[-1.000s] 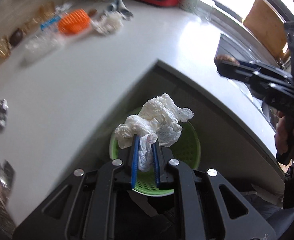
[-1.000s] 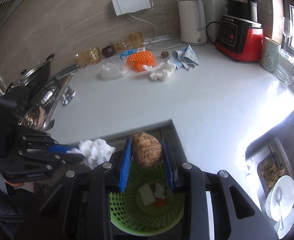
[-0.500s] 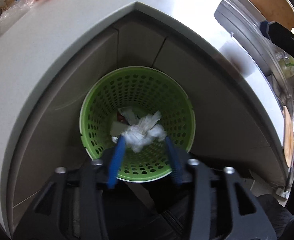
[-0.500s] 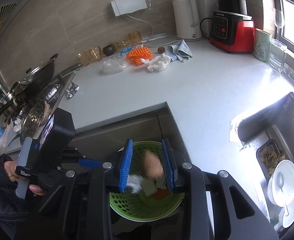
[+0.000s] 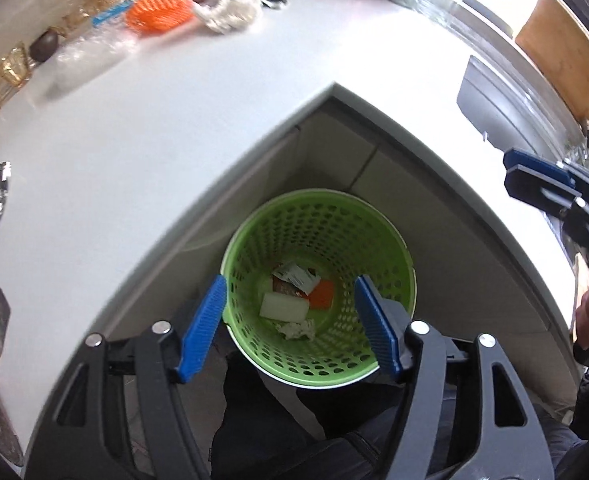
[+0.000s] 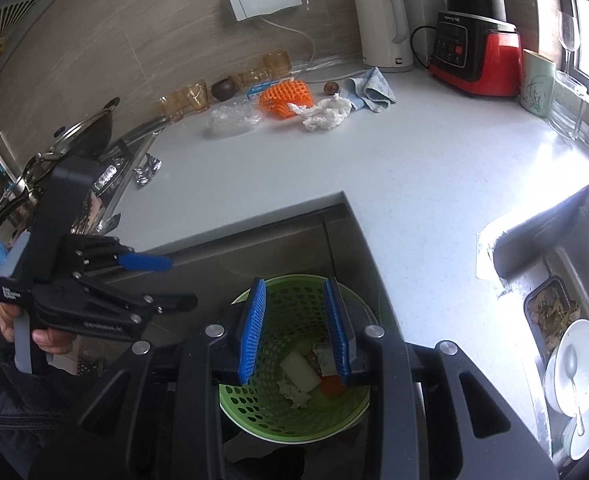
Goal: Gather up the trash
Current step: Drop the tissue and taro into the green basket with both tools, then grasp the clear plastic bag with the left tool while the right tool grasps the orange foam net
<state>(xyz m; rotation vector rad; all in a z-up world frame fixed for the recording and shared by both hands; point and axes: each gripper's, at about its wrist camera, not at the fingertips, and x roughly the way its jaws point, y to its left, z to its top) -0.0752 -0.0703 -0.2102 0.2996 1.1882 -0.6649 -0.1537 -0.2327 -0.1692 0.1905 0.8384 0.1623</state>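
Both grippers are hanging over the bin with nothing in them. The left gripper (image 5: 290, 324) is sitting with its blue ribbed fingers (image 5: 200, 326) spread wide, framing the round green perforated plastic basket (image 5: 398, 256) tucked in the inner corner under the white L-shaped countertop (image 5: 154, 120). The right gripper (image 6: 296, 330) is also gaping, jaws apart above the same basket.

Down in the basket a small crumpled white tissue (image 5: 298, 328) is lying beside a pale rectangular block (image 5: 284, 307), an orange scrap (image 5: 321, 294) and a printed wrapper (image 5: 296, 278).

Farther out on the counter, an orange mesh fruit net (image 6: 284, 96), a bigger wad of white tissue (image 6: 322, 114), some clear plastic wrap (image 6: 232, 118) and a crumpled foil piece (image 6: 146, 172) are waiting near the back wall.
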